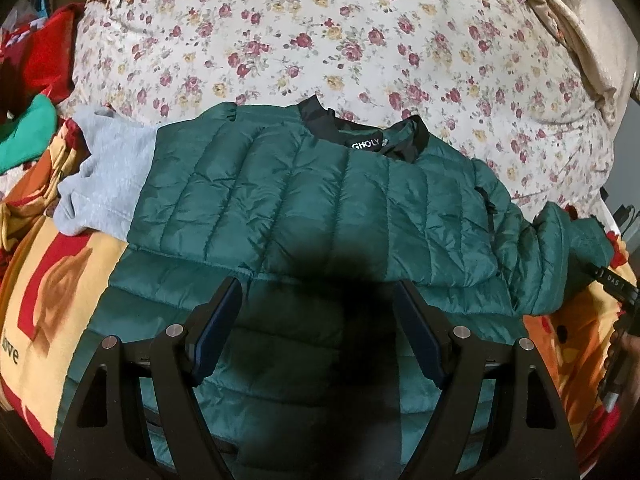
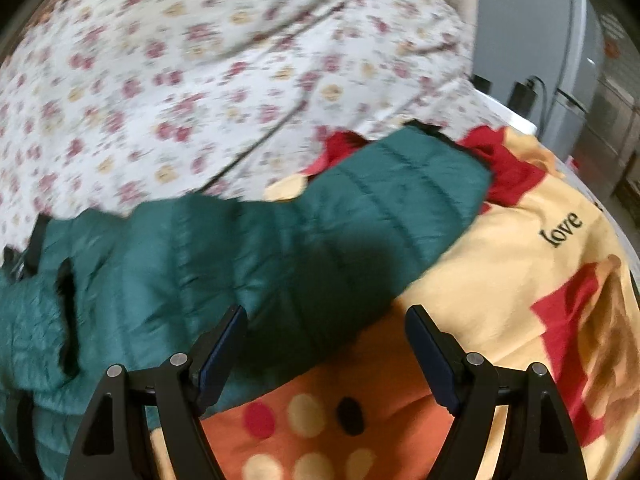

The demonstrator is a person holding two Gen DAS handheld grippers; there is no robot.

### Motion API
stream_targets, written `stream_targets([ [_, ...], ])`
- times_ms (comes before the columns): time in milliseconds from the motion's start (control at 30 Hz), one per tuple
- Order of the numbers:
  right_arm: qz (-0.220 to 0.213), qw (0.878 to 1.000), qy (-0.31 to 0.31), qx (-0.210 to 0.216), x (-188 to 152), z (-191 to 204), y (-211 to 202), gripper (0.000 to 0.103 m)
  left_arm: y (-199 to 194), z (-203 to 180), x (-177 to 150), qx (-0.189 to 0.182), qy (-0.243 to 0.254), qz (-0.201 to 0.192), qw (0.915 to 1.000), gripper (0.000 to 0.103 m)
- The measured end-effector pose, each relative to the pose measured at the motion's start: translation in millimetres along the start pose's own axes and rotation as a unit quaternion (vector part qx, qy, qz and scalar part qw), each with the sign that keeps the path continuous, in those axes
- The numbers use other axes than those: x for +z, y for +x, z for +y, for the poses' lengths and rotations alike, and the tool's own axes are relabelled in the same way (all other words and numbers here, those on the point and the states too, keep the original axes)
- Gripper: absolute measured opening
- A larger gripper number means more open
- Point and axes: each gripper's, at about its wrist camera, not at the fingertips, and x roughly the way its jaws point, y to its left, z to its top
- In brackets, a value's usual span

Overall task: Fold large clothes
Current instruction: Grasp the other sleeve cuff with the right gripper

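Note:
A dark green quilted puffer jacket point(image 1: 320, 208) with a black collar point(image 1: 360, 128) lies flat on the bed, one sleeve folded across its front. My left gripper point(image 1: 318, 300) is open and empty, hovering just above the jacket's lower body. In the right wrist view the jacket's other sleeve point(image 2: 320, 232) stretches out to the right over the blanket. My right gripper point(image 2: 326, 332) is open and empty, just above the sleeve's lower edge. The right gripper's body also shows at the right edge of the left wrist view point(image 1: 616, 280).
A yellow, red and orange blanket point(image 2: 520, 248) covers the bed under the jacket. A floral quilt point(image 1: 320, 40) is heaped behind. A grey garment point(image 1: 108, 176) lies left of the jacket, with red and green clothes point(image 1: 36, 92) beyond. A grey appliance point(image 2: 540, 60) stands at the far right.

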Motion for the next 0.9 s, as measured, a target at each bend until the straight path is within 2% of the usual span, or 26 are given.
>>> stream_targets([
  [167, 0.000, 0.999, 0.047, -0.020, 15, -34, 18, 0.080, 1, 1, -1, -0.004, -0.003, -0.002, 1.0000, 0.079],
  [400, 0.005, 0.996, 0.076, -0.035, 30, -60, 46, 0.081, 10, -3, -4, -0.001, 0.012, 0.007, 0.9999, 0.079],
  [833, -0.013, 0.995, 0.094, -0.038, 65, -70, 74, 0.089, 20, 7, -6, 0.003, -0.005, 0.019, 0.9998, 0.079],
  [867, -0.015, 0.995, 0.092, -0.034, 66, -70, 74, 0.088, 21, 8, -6, 0.003, -0.007, 0.020, 0.9998, 0.079],
  [900, -0.019, 0.995, 0.093, -0.028, 65, -70, 73, 0.075, 22, 8, -7, 0.002, -0.008, 0.021, 0.9997, 0.079],
])
